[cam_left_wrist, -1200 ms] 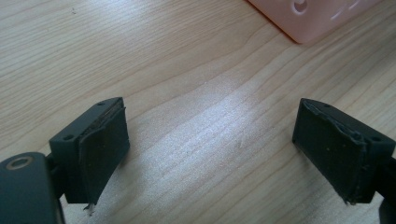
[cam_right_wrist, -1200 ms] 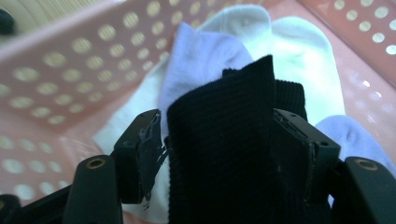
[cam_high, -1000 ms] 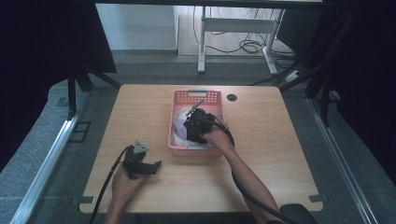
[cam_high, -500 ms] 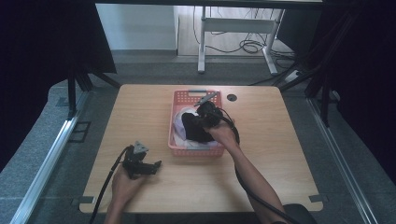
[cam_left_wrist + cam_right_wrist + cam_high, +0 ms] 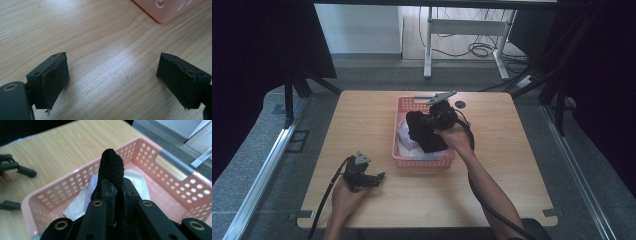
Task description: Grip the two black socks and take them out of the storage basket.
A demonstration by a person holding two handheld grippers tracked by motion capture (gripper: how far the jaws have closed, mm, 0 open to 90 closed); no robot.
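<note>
A pink perforated basket (image 5: 422, 162) stands on the wooden table, right of centre. My right gripper (image 5: 428, 121) hangs over it, shut on a black piece of cloth (image 5: 422, 132) that dangles down into the basket. In the right gripper view the jaws (image 5: 117, 188) pinch a fold of that black cloth (image 5: 112, 165) above the basket (image 5: 75, 180). White cloths (image 5: 135, 180) lie on the basket floor. My left gripper (image 5: 379, 176) rests near the table's front left, jaws wide open. In the left gripper view it (image 5: 113, 80) holds nothing, with bare wood between the pads.
A corner of the basket (image 5: 170, 10) lies beyond the left gripper's jaws. A dark round hole (image 5: 460, 104) sits in the table behind the basket. Black curtains flank the table, and a desk frame (image 5: 462, 30) with cables stands behind it.
My right gripper has risen from inside the basket, lifting the black cloth with it. The left hand has stayed where it was.
</note>
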